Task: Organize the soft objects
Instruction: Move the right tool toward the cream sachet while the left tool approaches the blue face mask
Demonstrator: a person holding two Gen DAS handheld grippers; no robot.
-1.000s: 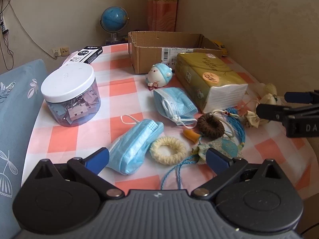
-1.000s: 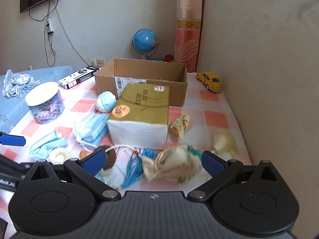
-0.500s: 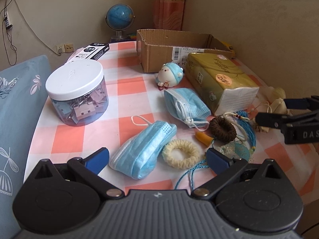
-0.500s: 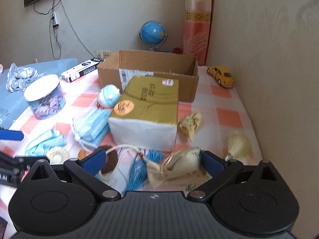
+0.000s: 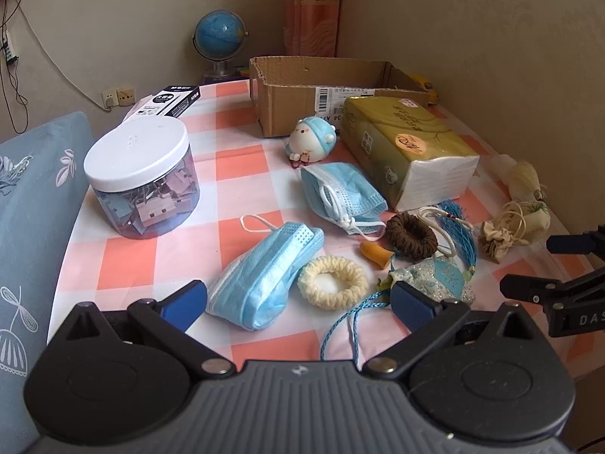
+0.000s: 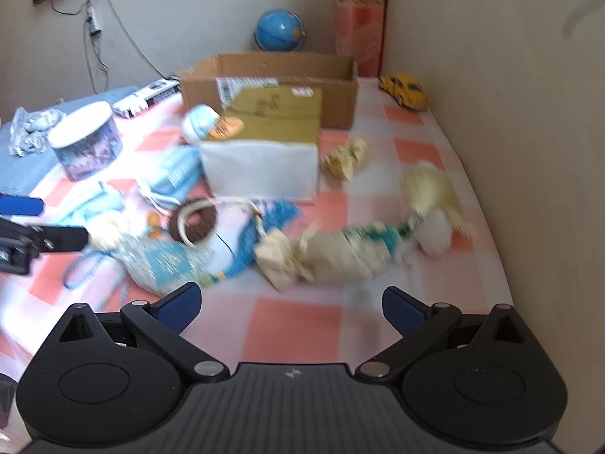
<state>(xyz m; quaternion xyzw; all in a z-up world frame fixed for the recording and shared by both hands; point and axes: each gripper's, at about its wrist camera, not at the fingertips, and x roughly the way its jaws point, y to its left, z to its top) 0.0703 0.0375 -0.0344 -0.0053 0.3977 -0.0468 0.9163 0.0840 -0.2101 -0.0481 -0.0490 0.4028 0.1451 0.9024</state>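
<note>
Soft things lie on the checked tablecloth (image 5: pixel 234 174). In the left wrist view: two blue face masks (image 5: pixel 264 276) (image 5: pixel 340 196), a cream scrunchie (image 5: pixel 332 282), a brown scrunchie (image 5: pixel 412 234), a blue embroidered sachet (image 5: pixel 435 278), a beige pouch (image 5: pixel 514 227) and a plush doll (image 5: pixel 312 142). My left gripper (image 5: pixel 298 302) is open and empty, low over the near mask and cream scrunchie. My right gripper (image 6: pixel 291 302) is open and empty, just short of the beige pouch (image 6: pixel 340 253). An open cardboard box (image 5: pixel 325 90) stands at the back.
A tissue pack (image 5: pixel 408 151) lies in front of the box. A clip jar (image 5: pixel 140 178) stands at left, with a blue pillow (image 5: pixel 34 196) beyond the table edge. A globe (image 5: pixel 219 43), a black-and-white box (image 5: pixel 166 100) and a yellow toy car (image 6: pixel 404 89) are at the back. A wall runs along the right.
The left gripper has drawn back and shifted a little, with the masks now further between its fingers. The right gripper has pulled back from the beige pouch and its view is blurred by motion.
</note>
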